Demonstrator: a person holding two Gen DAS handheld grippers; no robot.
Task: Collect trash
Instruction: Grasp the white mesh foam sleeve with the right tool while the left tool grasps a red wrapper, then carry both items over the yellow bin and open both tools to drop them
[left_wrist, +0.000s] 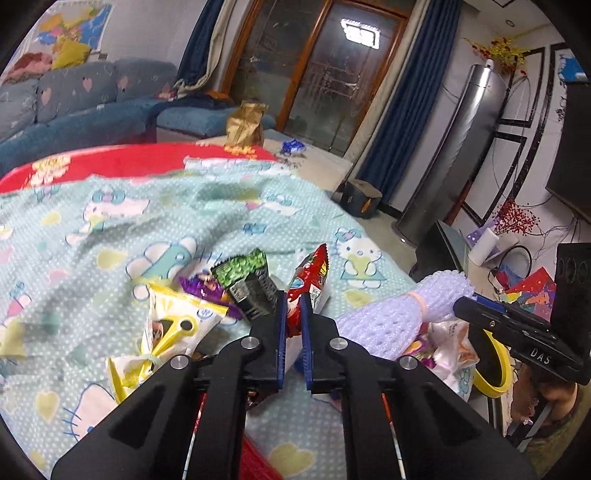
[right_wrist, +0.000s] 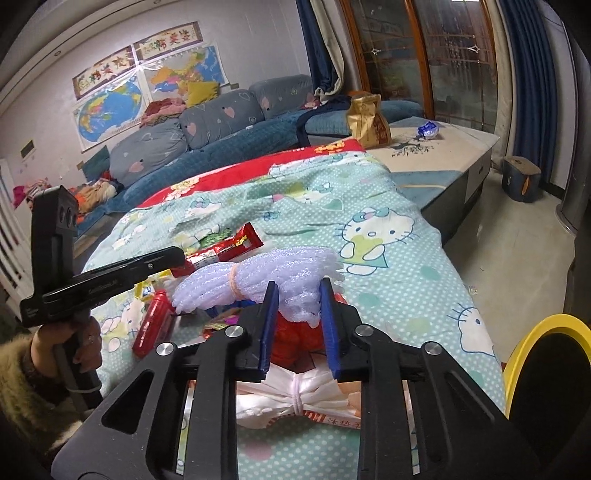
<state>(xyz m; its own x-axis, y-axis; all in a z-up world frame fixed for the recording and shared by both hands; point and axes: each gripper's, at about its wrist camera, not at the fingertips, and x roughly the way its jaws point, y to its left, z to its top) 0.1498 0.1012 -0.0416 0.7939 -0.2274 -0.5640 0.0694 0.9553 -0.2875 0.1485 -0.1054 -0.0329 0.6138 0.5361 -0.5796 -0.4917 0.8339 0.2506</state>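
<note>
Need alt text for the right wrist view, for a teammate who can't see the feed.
The right gripper is open around a bundle of white foam netting in a pile of snack wrappers on a Hello Kitty blanket. The left gripper reaches in by a red wrapper; a yellow-rimmed bin sits at right.

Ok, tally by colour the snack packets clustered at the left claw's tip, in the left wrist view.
Red plastic snack wrapper: 1
Green-and-black foil packet: 1
Purple foil wrapper: 1
White-and-yellow plastic packet: 1
Total: 4
</note>
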